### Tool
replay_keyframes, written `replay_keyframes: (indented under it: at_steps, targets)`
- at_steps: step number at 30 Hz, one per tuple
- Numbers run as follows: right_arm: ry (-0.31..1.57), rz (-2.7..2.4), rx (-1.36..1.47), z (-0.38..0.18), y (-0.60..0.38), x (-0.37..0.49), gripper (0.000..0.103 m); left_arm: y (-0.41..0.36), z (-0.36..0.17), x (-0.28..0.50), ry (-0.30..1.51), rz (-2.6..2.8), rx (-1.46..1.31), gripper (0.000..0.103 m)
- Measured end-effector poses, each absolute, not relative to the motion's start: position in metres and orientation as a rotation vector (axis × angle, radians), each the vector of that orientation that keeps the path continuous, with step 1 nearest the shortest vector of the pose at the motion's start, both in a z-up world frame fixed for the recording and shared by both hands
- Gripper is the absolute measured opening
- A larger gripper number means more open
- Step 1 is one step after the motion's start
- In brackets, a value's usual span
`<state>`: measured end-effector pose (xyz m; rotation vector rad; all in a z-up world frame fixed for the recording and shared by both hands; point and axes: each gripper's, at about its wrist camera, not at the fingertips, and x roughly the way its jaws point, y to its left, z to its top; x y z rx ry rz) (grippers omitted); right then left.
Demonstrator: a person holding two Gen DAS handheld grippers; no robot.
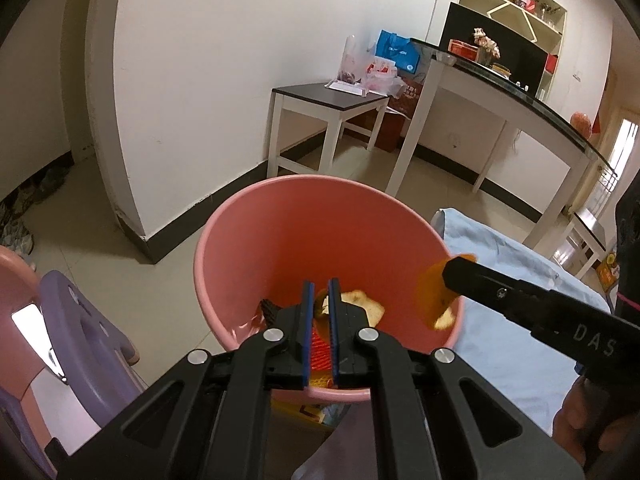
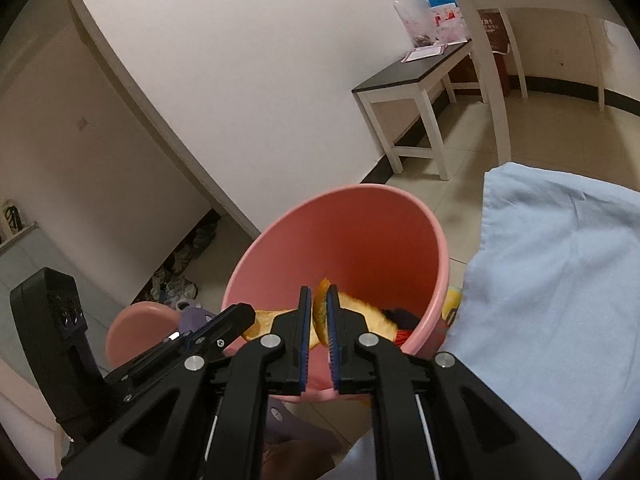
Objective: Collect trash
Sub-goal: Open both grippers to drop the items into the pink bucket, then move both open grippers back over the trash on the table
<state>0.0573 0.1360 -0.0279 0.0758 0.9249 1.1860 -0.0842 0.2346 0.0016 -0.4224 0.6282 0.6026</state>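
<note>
Right gripper (image 2: 319,312) pinches orange peel (image 1: 436,296) just over the pink bin's (image 1: 240,216) rim, left gripper (image 1: 321,304) nips its own scrap: I'd release well inside.

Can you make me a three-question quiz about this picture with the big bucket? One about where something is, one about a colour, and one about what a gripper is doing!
1. Where does the right gripper hold the orange peel?
A. Over the pink bucket
B. On the small table
C. Under the blue cloth

2. What colour is the bucket?
A. Green
B. Pink
C. White

3. What is the left gripper doing?
A. Standing wide open
B. Gripping the cloth
C. Pinching a piece of peel

Answers:
1. A, the peel hangs at the bucket's rim, over its opening.
2. B, its walls and rim are pink in both views.
3. C, an orange scrap sits between its nearly closed blue pads.
</note>
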Motion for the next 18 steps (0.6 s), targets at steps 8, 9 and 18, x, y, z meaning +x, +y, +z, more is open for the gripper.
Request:
replay_keyframes:
  at_steps: [8, 9, 18]
  targets:
    - [0.898, 1.172, 0.089, -0.022, 0.124, 0.057, 0.031, 0.241, -0.001, -0.086, 0.631, 0.601, -0.458, 0.009]
    - [0.891, 1.169, 0.091, -0.019, 0.121, 0.057, 0.031, 0.241, 0.0, -0.087, 0.63, 0.601, -0.458, 0.009]
    - [0.818, 1.094, 0.092, 0.0, 0.075, 0.056, 0.045, 0.227, 0.017, -0.094, 0.603, 0.538, -0.476, 0.01]
